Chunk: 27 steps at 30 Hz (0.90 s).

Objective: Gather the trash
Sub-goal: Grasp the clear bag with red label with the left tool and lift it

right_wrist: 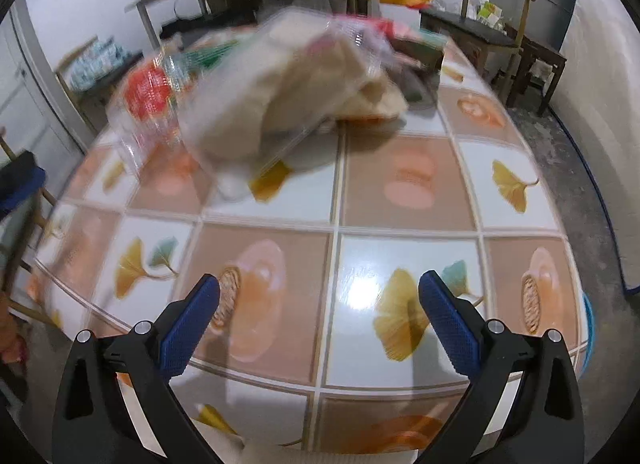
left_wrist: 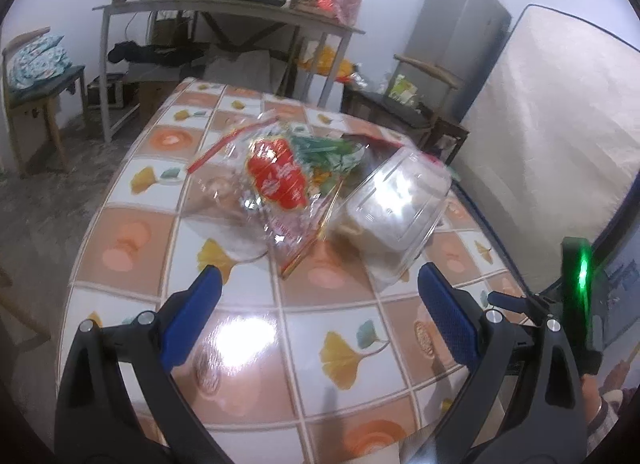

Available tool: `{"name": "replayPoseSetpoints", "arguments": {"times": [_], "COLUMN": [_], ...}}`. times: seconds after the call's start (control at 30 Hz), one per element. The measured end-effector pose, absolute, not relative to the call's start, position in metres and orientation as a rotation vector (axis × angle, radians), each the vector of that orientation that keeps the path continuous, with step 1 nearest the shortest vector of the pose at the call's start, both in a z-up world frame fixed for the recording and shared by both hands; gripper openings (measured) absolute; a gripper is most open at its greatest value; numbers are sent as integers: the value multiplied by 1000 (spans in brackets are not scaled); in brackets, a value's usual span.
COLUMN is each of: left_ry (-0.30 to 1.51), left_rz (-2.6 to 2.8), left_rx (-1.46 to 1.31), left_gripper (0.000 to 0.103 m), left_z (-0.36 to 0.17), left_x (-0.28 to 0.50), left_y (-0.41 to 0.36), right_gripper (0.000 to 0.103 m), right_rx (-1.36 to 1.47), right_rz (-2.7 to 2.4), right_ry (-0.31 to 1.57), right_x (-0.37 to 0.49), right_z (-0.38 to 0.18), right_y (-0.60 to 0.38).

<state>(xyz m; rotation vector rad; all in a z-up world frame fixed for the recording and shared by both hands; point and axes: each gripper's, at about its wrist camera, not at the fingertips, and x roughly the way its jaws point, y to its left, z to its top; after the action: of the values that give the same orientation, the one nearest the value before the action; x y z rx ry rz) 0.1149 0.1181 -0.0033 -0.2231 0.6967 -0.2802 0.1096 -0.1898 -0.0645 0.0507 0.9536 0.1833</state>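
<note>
A crumpled clear plastic bag with a red label (left_wrist: 276,180) lies in the middle of the tiled table (left_wrist: 248,328). Beside it on the right sits a clear plastic clamshell box (left_wrist: 396,204) with pale contents. My left gripper (left_wrist: 320,284) hovers open in front of both, with nothing between its blue pads. In the right wrist view the same pile is blurred: the clamshell box (right_wrist: 288,92) with the red-labelled bag (right_wrist: 148,92) to its left. My right gripper (right_wrist: 320,292) is open over the table (right_wrist: 408,192), well short of the pile. The other gripper (left_wrist: 576,288) shows a green light at the left view's right edge.
A metal shelf (left_wrist: 224,8) loaded with appliances and bags stands behind the table. Wooden chairs (left_wrist: 32,76) flank it, one holding a cushion. A grey cabinet (left_wrist: 456,40) and an upright mattress (left_wrist: 560,136) stand on the right. A dark bench (right_wrist: 480,36) holds clutter.
</note>
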Motion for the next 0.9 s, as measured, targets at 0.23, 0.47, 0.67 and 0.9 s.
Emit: {"name": "replayPoseSetpoints", "arguments": {"times": [0.23,0.47,0.67,0.9], "left_ry": [634,674,793,866], "left_rz": [-260,-185,-239,-168], "left_rx": [-79,-142,-470,-674], "left_gripper": [95,94,87,59], "left_z": [2,0,-32,-69], "left_x": [129,159,186,215], "left_y": [115,139,163,167], "right_gripper": [97,97,97,97], "right_rx": [139,209,240,262], "right_rz": [227,260,291,311], "right_ry": [824,785,799,824], "right_x": [108,118,125,130], "right_z": [-36,-28,-37,-47], "right_y": [-208,-213,-213,-216]}}
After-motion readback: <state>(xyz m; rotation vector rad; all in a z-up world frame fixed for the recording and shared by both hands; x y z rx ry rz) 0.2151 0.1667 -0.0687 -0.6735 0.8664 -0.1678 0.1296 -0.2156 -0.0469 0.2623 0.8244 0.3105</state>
